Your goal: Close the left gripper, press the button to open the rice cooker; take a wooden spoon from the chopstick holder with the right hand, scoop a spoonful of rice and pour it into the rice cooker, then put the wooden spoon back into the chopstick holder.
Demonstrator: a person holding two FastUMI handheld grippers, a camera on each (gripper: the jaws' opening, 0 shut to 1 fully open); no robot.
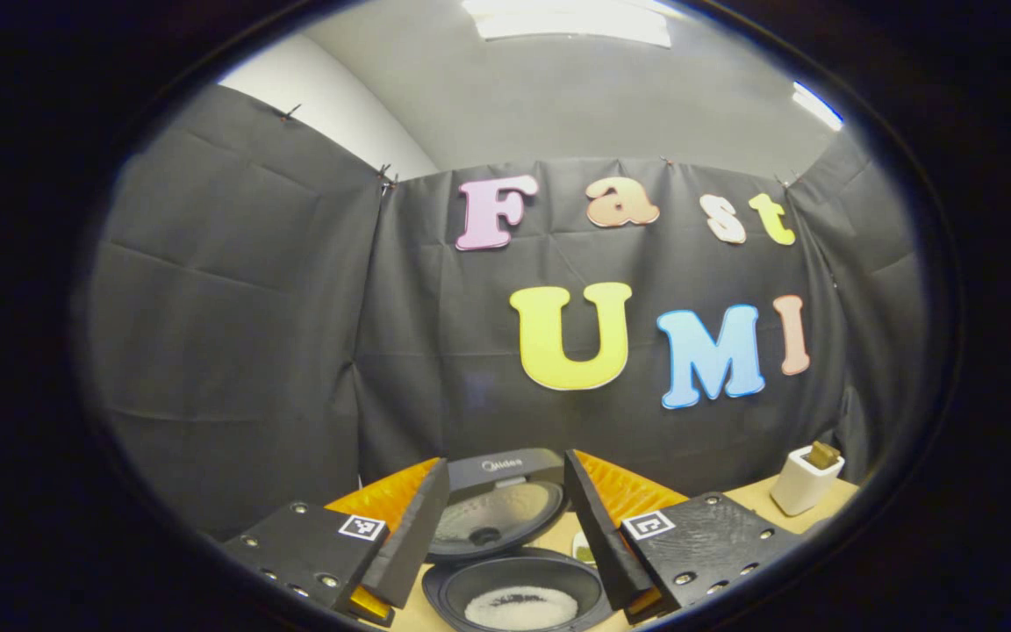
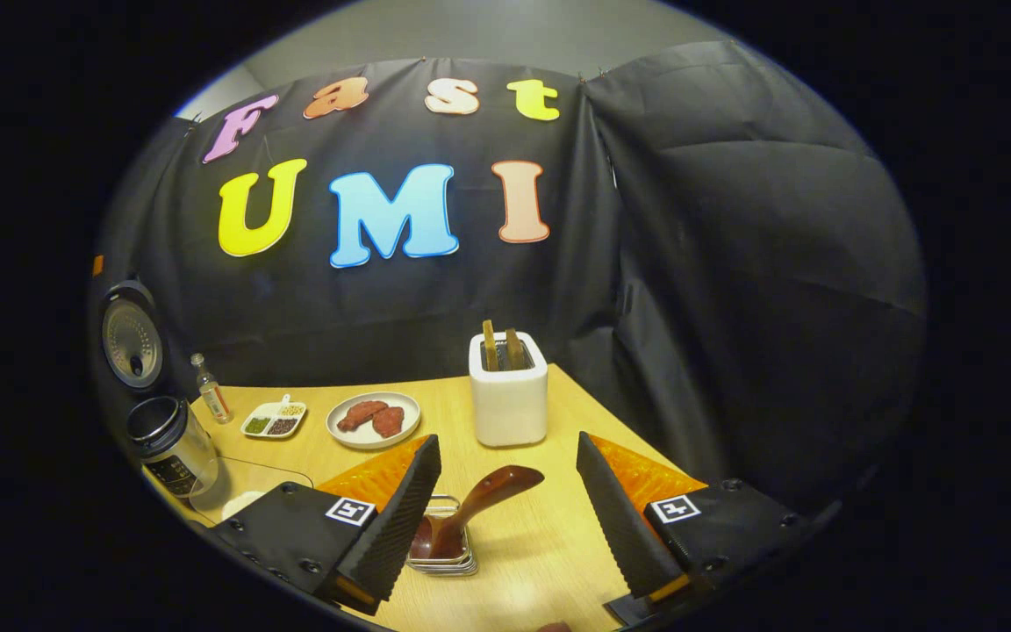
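Observation:
In the left gripper view, my left gripper (image 1: pixel 506 463) is open above the rice cooker (image 1: pixel 457 579). Its lid (image 1: pixel 497 518) stands up and white rice (image 1: pixel 520 606) lies in the dark inner pot. In the right gripper view, my right gripper (image 2: pixel 505 452) is open with nothing between its fingers. A dark wooden spoon (image 2: pixel 483 498) rests just beyond the left finger, its bowl in a small clear square dish (image 2: pixel 446 559) and its handle pointing up and right. Behind it stands the white chopstick holder (image 2: pixel 510 404) with wooden utensils in it; the same holder (image 1: pixel 806 480) sits far right in the left gripper view.
On the wooden table (image 2: pixel 549 544) in the right gripper view are a plate of reddish meat (image 2: pixel 374 420), a small divided dish (image 2: pixel 275 421) and a little bottle (image 2: pixel 210 389). The open rice cooker (image 2: pixel 163 443) is at far left, a clear bowl (image 2: pixel 247 496) beside it.

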